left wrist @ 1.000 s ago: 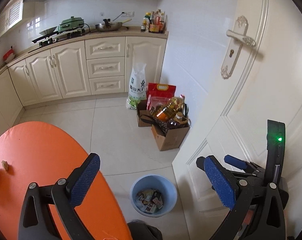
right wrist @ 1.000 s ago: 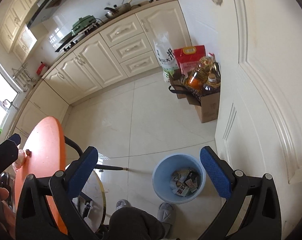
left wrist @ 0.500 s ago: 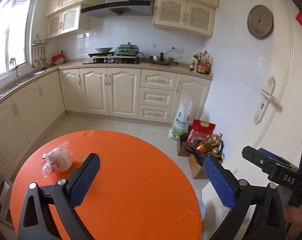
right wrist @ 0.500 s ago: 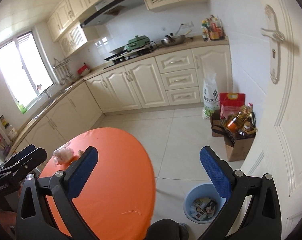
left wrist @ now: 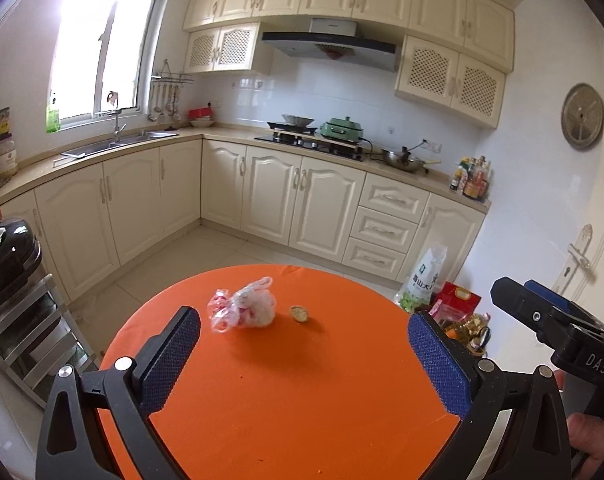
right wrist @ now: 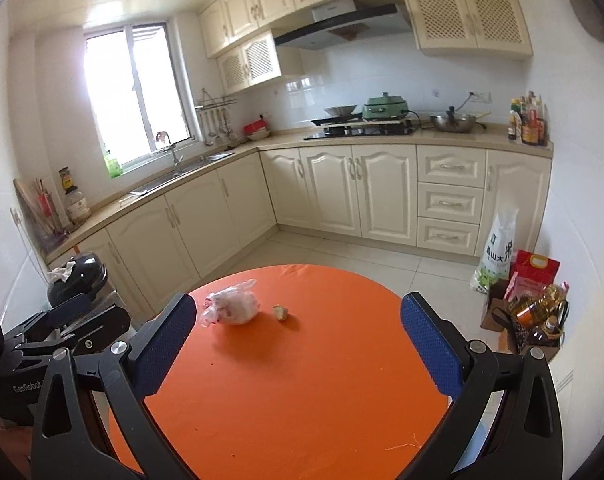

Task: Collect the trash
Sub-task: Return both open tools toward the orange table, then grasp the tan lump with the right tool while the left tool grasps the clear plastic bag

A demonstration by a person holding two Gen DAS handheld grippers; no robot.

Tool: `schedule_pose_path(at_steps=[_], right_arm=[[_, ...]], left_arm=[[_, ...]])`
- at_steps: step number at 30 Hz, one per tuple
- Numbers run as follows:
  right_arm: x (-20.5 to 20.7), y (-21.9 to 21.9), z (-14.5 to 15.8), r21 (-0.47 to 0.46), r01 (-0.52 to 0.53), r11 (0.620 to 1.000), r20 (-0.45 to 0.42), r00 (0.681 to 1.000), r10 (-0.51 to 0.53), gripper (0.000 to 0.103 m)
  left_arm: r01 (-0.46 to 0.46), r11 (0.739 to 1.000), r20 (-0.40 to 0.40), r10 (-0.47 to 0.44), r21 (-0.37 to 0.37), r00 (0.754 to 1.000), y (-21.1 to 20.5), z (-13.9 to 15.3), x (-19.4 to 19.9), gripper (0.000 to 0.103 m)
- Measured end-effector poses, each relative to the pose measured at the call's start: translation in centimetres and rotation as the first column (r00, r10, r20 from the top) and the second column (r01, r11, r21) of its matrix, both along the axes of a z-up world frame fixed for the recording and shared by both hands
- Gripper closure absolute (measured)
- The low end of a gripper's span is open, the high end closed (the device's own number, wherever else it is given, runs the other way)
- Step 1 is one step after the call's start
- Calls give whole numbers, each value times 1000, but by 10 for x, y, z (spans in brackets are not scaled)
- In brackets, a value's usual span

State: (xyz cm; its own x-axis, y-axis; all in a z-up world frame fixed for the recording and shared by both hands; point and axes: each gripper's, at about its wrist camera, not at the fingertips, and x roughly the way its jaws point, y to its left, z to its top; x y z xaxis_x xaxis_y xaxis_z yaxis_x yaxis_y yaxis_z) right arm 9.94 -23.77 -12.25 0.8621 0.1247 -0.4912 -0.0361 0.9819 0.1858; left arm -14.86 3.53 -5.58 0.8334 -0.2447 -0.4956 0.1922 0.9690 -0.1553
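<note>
Both grippers, left [left wrist: 303, 354] and right [right wrist: 298, 340], hover with jaws wide apart and empty over an orange table [left wrist: 302, 400], where a crumpled plastic bag [left wrist: 244, 310] and a small scrap [left wrist: 300, 314] await collection; next, seemingly, a reach forward to pinch the bag.

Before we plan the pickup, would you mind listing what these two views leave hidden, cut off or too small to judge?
- Plastic bag: its contents are blurred behind crinkled film in both views.
- Small scrap beside it: too small to identify.
- Trash bin: only a pale blue sliver shows in the right wrist view, behind the orange table and the right gripper.
- Table's near edge: cut off by the bottom border and the left gripper.
</note>
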Motion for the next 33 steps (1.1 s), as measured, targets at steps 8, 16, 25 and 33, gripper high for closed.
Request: schedule_pose_path(at_steps=[8,16,25,33], right_arm=[[15,50,-14,-71,-108,992,-23,994,107,0],[80,48,-72,-77,-115,990,-176,979,100,0],[188,37,-163,-64,-128,990,-369,925,95,3],[250,58,-222,-55,-204,978,-472,868,154,28]], left_arm=[[-84,996,-39,84,1,996,25,-12,-47,1],[-84,996,-129,89,43,988,4,-33,13,1],[-50,991,-252,80,123,964,-35,-72,161,1],[-1,988,-322,52,156,945,-56,-96,256,1]])
